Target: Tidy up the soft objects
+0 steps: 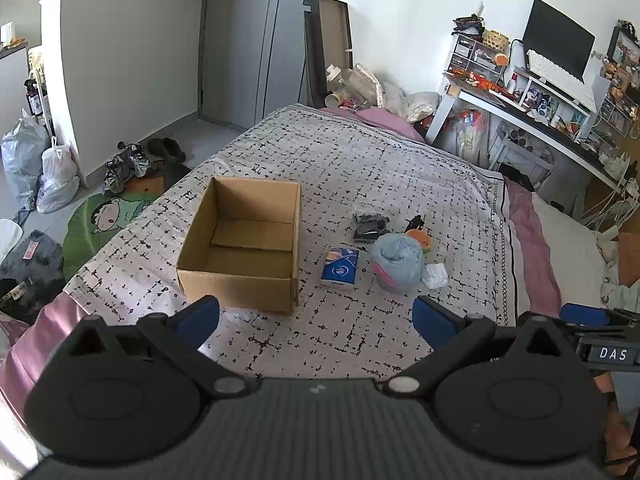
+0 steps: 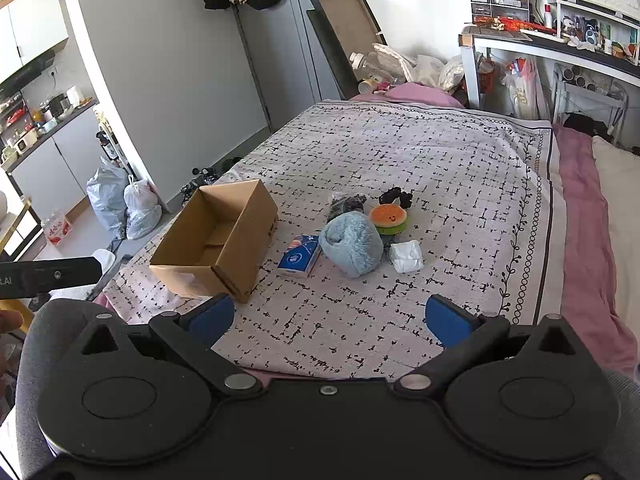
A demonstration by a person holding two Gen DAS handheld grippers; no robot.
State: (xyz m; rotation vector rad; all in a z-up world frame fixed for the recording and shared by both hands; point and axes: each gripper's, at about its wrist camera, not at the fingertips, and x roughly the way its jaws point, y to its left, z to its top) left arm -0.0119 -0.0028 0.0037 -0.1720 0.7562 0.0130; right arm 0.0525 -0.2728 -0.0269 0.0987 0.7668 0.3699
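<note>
An open, empty cardboard box [image 1: 244,240] [image 2: 216,240] stands on the bed. To its right lie a blue tissue pack [image 1: 340,267] [image 2: 300,256], a fluffy light-blue bundle [image 1: 397,262] [image 2: 352,244], a burger plush [image 2: 387,217] [image 1: 420,240], a white crumpled packet [image 2: 406,256] [image 1: 435,275], a dark plastic bag [image 1: 370,224] [image 2: 347,204] and a black item [image 2: 396,197]. My left gripper [image 1: 316,320] is open and empty, just in front of the box. My right gripper [image 2: 330,320] is open and empty, in front of the objects.
The bed has a patterned quilt [image 1: 360,160] over a pink sheet [image 2: 584,240]. A cluttered desk [image 1: 540,108] stands at the right. Bags [image 1: 56,176], shoes [image 1: 128,164] and a green mat [image 1: 104,216] lie on the floor to the left.
</note>
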